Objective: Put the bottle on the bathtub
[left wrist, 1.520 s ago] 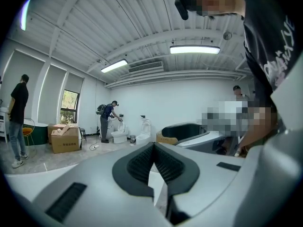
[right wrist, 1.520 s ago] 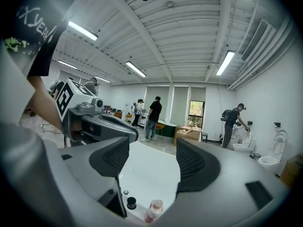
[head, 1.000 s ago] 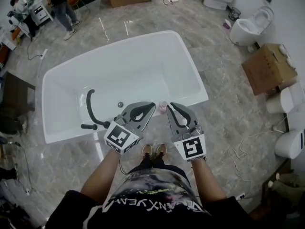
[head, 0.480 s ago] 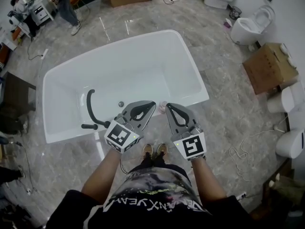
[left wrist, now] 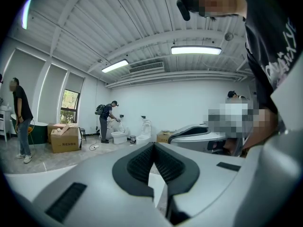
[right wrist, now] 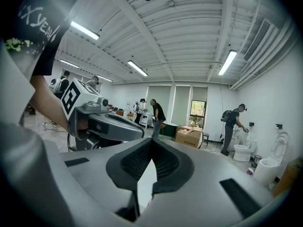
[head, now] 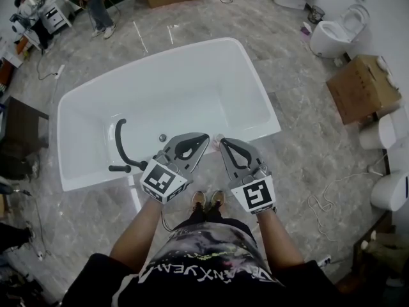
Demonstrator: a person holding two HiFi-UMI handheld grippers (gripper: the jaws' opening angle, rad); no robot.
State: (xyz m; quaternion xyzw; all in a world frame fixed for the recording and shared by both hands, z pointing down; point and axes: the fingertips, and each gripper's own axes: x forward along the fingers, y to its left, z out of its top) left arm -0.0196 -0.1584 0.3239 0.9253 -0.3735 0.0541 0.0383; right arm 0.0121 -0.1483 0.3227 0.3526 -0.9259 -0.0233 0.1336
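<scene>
A: Checking the step, what are the hands holding?

B: Nothing. The left gripper (head: 204,136) is pinching shut on air and the right gripper (head: 222,141) is doing the same. Their tips are hovering side by side over the near rim.

A: Bottle?

B: A small pinkish bottle (head: 217,142) is peeking out between the two tips. It seems to be sitting on the bathtub (head: 192,88) rim, just beside the right fingers. Whether they are touching it, I can't tell.

A: Step?

B: I'm judging the placing done, or nearly. Next is calling for a straight pull-back without nudging it into the tub.
</scene>
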